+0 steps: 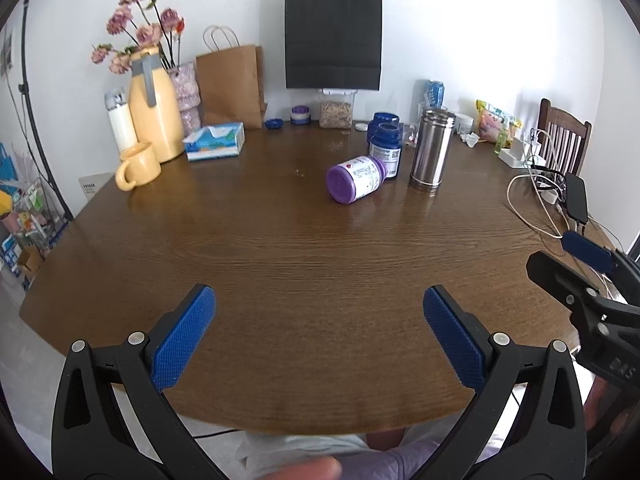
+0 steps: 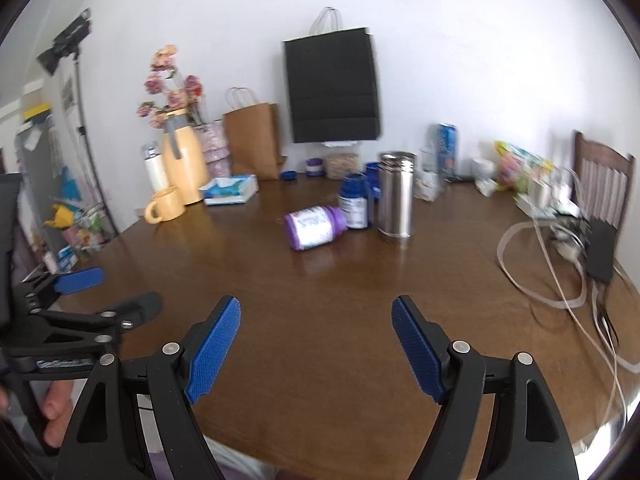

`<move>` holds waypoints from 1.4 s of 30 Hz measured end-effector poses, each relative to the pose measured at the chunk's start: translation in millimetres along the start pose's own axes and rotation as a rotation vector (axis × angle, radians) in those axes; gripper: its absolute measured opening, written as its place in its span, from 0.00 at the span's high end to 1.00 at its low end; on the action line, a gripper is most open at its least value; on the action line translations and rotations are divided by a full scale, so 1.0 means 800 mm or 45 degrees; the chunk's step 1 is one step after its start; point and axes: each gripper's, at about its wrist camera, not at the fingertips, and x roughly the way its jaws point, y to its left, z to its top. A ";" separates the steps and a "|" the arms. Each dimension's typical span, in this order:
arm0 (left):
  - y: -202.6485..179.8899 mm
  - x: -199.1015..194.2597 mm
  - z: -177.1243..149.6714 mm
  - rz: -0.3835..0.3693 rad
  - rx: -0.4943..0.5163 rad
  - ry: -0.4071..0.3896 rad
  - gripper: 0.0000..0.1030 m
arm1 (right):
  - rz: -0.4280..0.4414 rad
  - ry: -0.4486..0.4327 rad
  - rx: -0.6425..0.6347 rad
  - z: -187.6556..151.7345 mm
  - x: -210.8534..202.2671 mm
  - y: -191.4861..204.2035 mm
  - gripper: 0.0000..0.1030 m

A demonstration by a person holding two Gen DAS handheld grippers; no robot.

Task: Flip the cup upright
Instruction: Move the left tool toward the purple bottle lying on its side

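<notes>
A steel cup (image 1: 432, 148) (image 2: 396, 196) stands on end at the far middle of the round wooden table (image 1: 280, 264); I cannot tell which end is open. A yellow mug (image 1: 138, 166) (image 2: 166, 204) sits far left beside a yellow jug (image 1: 154, 108). A purple jar (image 1: 356, 178) (image 2: 316, 226) lies on its side left of the steel cup. My left gripper (image 1: 320, 296) (image 2: 120, 288) is open above the table's near edge, holding nothing. My right gripper (image 2: 316, 306) (image 1: 560, 252) is open beside it on the right, also holding nothing. Both are well short of the cups.
Blue bottles (image 1: 386, 148) stand just behind the purple jar. A tissue box (image 1: 216, 140), paper bags (image 1: 234, 84) and a flower vase (image 1: 186, 92) line the back. Cables (image 1: 536, 204) and a black power bank (image 1: 576, 198) lie at the right edge, with a chair (image 1: 560, 136) behind.
</notes>
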 end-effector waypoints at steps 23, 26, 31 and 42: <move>-0.059 0.237 0.192 -0.211 0.223 0.044 0.00 | 0.186 0.008 0.034 0.189 0.241 -0.109 0.21; -0.070 0.267 0.211 -0.268 0.243 0.060 0.00 | 0.195 -0.033 -0.008 0.211 0.264 -0.109 0.21; -0.075 0.323 0.233 -0.284 0.212 0.141 0.00 | 0.182 -0.048 -0.066 0.240 0.313 -0.113 0.21; -0.058 0.366 0.204 -0.320 0.316 0.353 0.02 | 0.199 -0.028 -0.134 0.268 0.390 -0.142 0.21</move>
